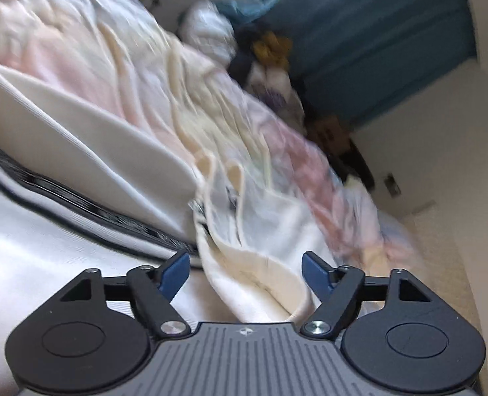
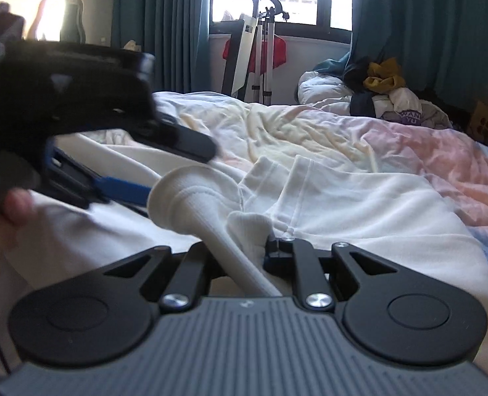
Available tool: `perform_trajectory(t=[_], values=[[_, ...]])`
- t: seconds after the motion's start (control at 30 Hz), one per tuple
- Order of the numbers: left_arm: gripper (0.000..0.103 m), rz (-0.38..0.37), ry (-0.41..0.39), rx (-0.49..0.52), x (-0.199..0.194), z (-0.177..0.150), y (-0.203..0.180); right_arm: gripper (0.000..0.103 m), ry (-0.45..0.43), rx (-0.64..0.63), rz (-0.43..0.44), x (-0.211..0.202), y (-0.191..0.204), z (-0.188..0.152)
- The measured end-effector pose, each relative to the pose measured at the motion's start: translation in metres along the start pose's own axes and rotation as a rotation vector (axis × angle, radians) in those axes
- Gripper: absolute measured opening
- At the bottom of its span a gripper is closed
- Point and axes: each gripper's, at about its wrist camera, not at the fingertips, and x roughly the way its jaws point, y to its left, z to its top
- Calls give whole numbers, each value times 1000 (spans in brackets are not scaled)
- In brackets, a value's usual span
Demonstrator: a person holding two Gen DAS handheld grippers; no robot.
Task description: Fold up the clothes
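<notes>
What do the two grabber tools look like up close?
Both tools match. The left tool and the right tool each have a grey ribbed body, two round black discs, black link arms with shiny silver screws, and blue fingertips. No cables or sleeves show.

Left gripper (image 1: 245,272) seen with jaws spread apart, cream cloth edge (image 1: 260,277) lying loose between blue fingertips (image 1: 174,272), pastel sheet (image 1: 164,99) rumpled behind, clothes pile (image 1: 263,52) blurred beyond, teal curtain (image 1: 376,33) behind.
</notes>
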Motion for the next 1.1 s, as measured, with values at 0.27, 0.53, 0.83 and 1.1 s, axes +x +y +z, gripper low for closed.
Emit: perform_trajectory(t=[0.27,0.53,0.83,1.1], values=[[49,81,92,26,56,25,10,15,60,-121,92,-7,11,-7],[12,172,17,64,52,33,9,15,57,-159,111,0,22,-5],[12,314,9,97,37,36,12,17,68,-223,156,4,48,-12],[18,313,-6,90,30,34,16,42,102,-10,277,-23,17,-1]])
